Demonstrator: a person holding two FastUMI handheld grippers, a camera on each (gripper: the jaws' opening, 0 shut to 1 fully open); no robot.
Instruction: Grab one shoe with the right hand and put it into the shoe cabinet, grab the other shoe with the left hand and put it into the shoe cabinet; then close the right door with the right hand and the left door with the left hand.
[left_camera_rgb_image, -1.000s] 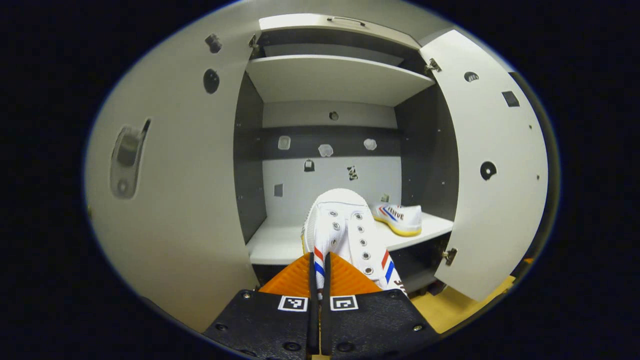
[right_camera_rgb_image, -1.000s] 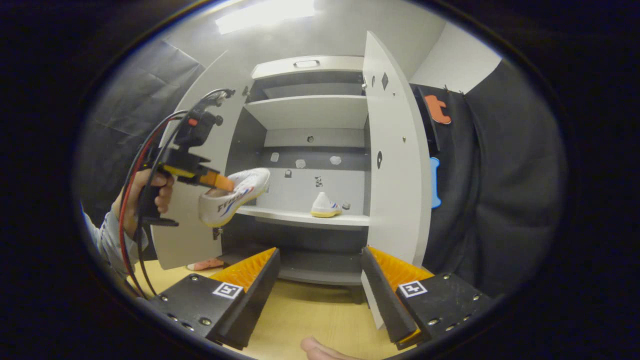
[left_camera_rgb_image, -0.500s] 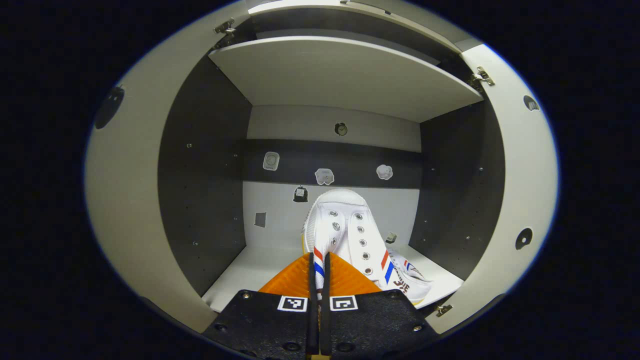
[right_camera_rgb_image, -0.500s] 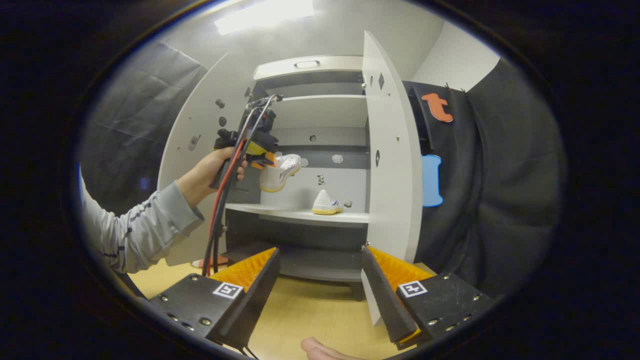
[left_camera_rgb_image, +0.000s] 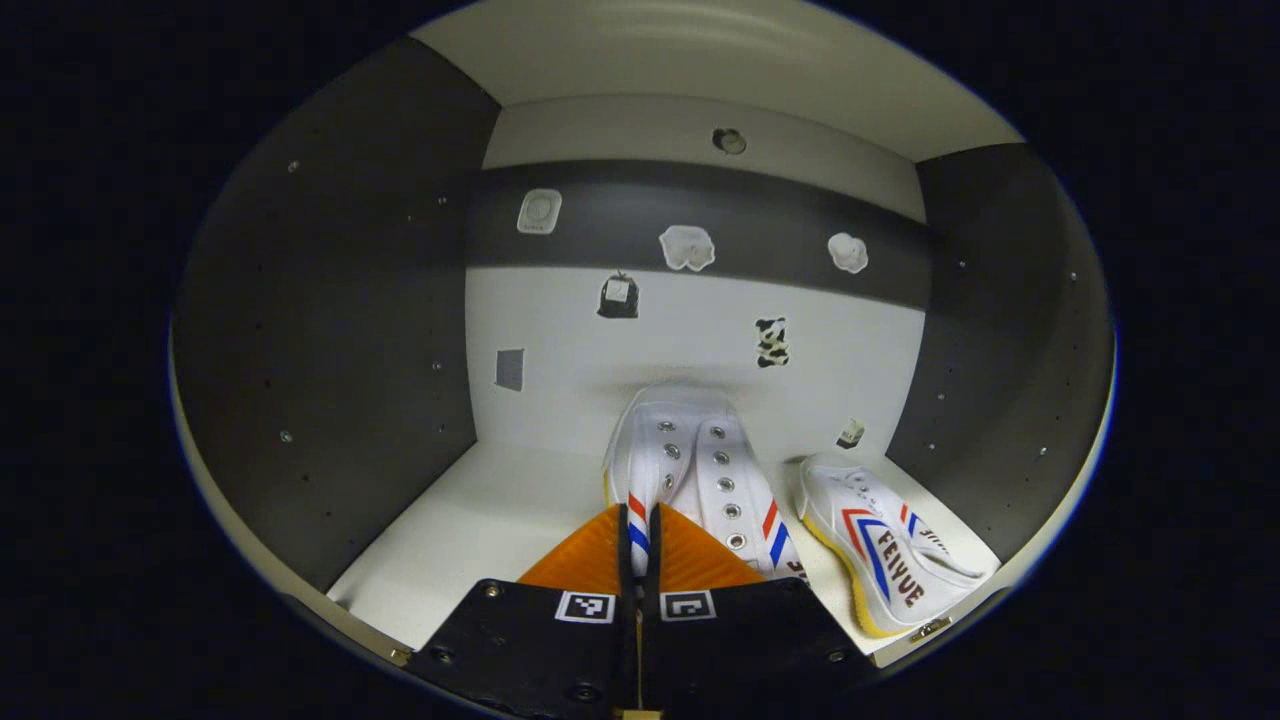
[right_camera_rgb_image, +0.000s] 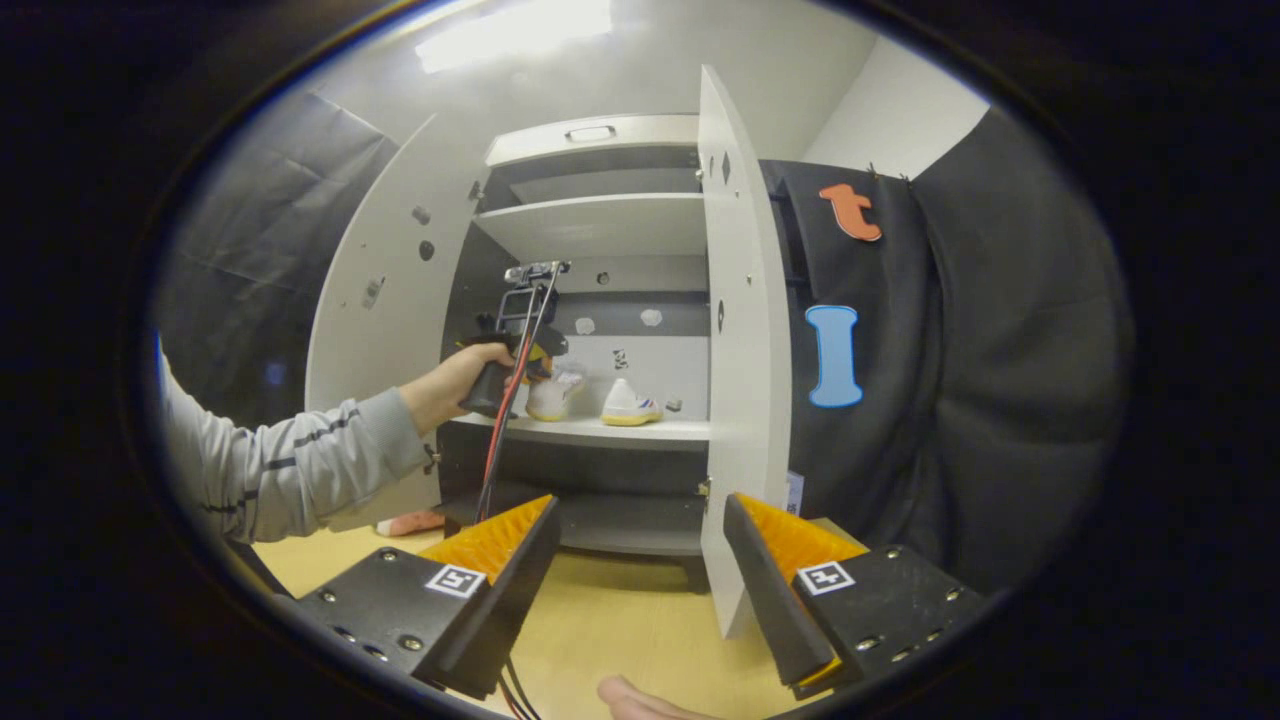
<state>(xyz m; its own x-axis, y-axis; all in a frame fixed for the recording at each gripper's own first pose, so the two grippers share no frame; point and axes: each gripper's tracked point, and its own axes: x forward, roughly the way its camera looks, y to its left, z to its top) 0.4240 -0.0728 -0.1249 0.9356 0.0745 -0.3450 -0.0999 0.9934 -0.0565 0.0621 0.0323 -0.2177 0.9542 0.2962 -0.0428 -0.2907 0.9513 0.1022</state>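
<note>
Two white canvas shoes with red and blue stripes are in the cabinet: one rests lower right on the white shelf; your left gripper clamps the other by its soft, light collar, low centre. Your right gripper hangs back, jaws apart, bottom centre.

one shoe lies on the cabinet shelf, right of the other shoe held above it.
</note>
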